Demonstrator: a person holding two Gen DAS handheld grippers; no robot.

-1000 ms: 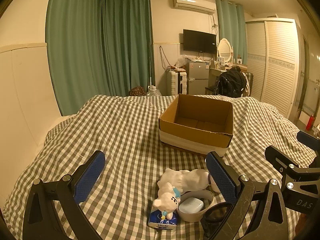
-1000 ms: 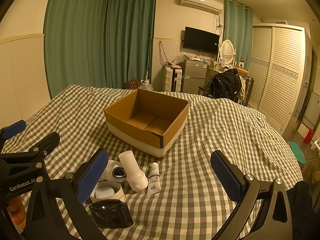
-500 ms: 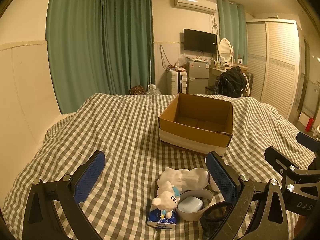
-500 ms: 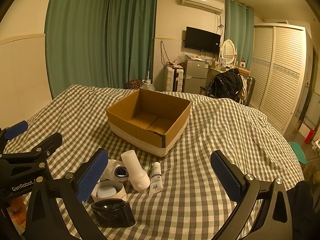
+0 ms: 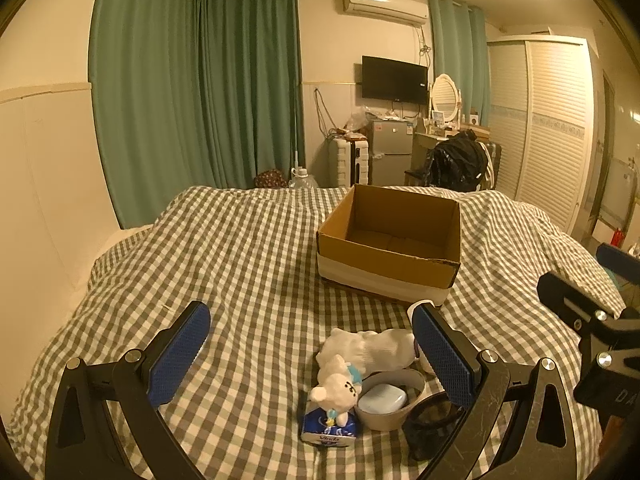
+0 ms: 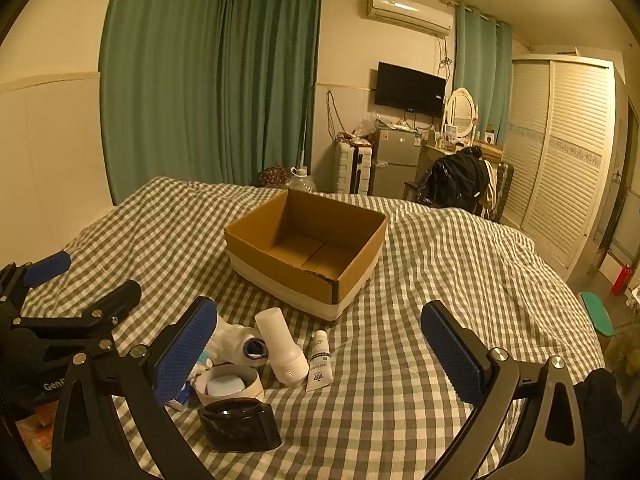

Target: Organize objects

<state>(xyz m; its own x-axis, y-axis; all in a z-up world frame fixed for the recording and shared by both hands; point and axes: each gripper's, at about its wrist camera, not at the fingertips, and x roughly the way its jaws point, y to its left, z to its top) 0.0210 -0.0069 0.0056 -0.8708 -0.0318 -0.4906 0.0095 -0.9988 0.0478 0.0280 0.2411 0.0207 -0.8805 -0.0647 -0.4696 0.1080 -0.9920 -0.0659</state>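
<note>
From the left wrist camera, the left gripper (image 5: 310,344) hangs over the checked bedspread (image 5: 240,264) with its blue pads spread wide apart and nothing between them. Just ahead lies the little pile: a white plush bear (image 5: 335,386) sitting on a blue tissue pack (image 5: 328,432), a white sock (image 5: 368,348) behind it, and a grey roll of tape (image 5: 390,400) with a pale blue case (image 5: 382,397) lying inside its ring. A black belt coil (image 5: 430,420) sits beside the roll, partly hidden by the right-hand finger. Farther up the bed stands the open cardboard box (image 5: 390,240), nothing visible inside. At the right edge, part of the right gripper pokes in.

Over to the right wrist camera: the right gripper (image 6: 320,344) is open too, pads far apart, empty. The pile sits low on the left here. A white bottle (image 6: 282,348) stands upright, a small white tube (image 6: 320,362) lies flat just beside it, the sock (image 6: 240,342) is behind, and the tape roll (image 6: 230,386) and case are partly behind the left-hand pad. The belt coil (image 6: 240,424) is nearest the camera. The box (image 6: 308,248) sits beyond the pile, well apart from it. At the left edge the left gripper hovers, fingers parted.
</note>
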